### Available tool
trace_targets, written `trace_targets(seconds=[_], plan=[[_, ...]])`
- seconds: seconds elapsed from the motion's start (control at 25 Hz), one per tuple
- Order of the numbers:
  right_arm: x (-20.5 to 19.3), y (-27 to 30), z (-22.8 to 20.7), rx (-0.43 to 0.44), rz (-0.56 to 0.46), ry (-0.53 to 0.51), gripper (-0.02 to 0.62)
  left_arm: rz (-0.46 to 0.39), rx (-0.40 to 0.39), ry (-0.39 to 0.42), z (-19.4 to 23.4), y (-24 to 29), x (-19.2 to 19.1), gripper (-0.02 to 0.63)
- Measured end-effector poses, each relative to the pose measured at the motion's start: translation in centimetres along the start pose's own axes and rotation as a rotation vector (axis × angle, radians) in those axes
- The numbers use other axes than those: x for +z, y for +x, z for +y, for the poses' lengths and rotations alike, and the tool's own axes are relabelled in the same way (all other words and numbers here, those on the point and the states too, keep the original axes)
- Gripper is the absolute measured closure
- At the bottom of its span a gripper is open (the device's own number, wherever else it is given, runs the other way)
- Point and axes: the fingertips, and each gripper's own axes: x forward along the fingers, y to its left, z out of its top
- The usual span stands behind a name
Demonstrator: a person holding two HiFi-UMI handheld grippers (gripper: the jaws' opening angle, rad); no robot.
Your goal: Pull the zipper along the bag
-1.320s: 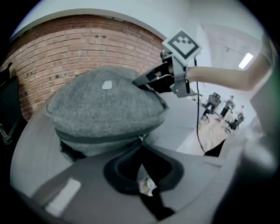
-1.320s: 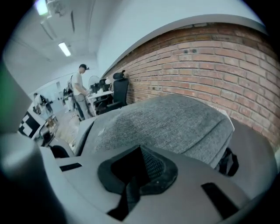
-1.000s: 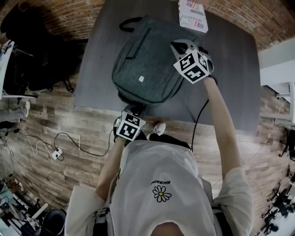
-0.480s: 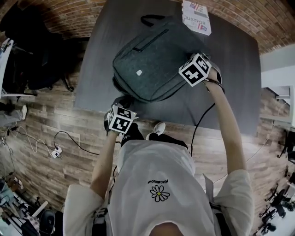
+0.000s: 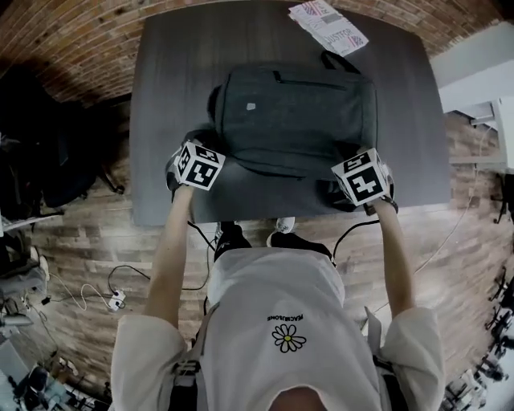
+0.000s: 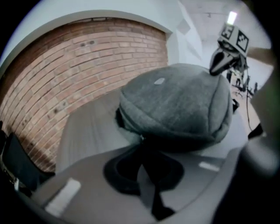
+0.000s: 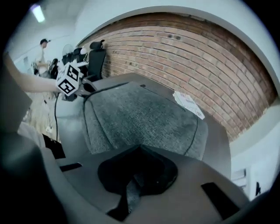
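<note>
A grey backpack (image 5: pixel 297 120) lies flat on the dark table (image 5: pixel 161 96), its long side along the near edge and its carry handle (image 5: pixel 341 63) at the far right. My left gripper (image 5: pixel 214 149) is shut on the bag's near left corner. In the left gripper view the closed tips (image 6: pixel 142 139) meet the bag's (image 6: pixel 175 105) lower seam. My right gripper (image 5: pixel 347 170) is shut on the near right corner, with its tips (image 7: pixel 139 148) against the bag's (image 7: pixel 140 118) edge. Each gripper shows in the other's view, the right gripper (image 6: pixel 223 61) and the left gripper (image 7: pixel 83 85).
A printed paper (image 5: pixel 328 24) lies at the table's far right corner, just beyond the bag. A brick wall runs behind the table. Office chairs stand to the left. The person stands at the near table edge, and cables run over the wooden floor.
The backpack has swung clockwise and now lies square to the table edge. Both grippers went round with it, the left to the left side, the right down to the near right corner.
</note>
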Motion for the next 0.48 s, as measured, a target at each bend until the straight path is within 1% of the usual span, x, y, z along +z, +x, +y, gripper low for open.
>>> trace_targets(seconds=[0.04,0.12,0.16,0.28,0.32,0.36,0.4,0.48], plan=[[-0.3,-0.4,0.2,0.016,0.001,0.050,0.597,-0.005,-0.013,0.029,0.4,0.6,0.7,0.600],[0.4,-1.3,1.0,0.048,-0.011,0.092,0.595,-0.013,-0.044,0.084,0.9,1.4,1.6,0.600],[1.8,-1.8,2.0,0.082,-0.055,0.099,0.595,-0.019,-0.062,0.104,1.0,1.5,1.8,0.600],[8.2,-2.2,7.2,0.267,-0.268,0.139,0.595,-0.047,-0.117,0.128,1.1,1.3,2.1,0.601],[9.8,-1.4,8.9,0.307,-0.301,0.131,0.595,-0.055,-0.138,0.130,1.0,1.1,2.1,0.601],[10.8,0.0,10.2,0.319,-0.300,0.111,0.595,-0.063,-0.160,0.131,0.8,0.9,2.1,0.601],[11.1,1.7,11.0,0.305,-0.272,0.089,0.595,-0.069,-0.183,0.132,0.6,0.7,2.0,0.601],[10.6,4.3,11.3,0.256,-0.201,0.067,0.595,-0.071,-0.232,0.138,0.0,0.1,1.8,0.601]])
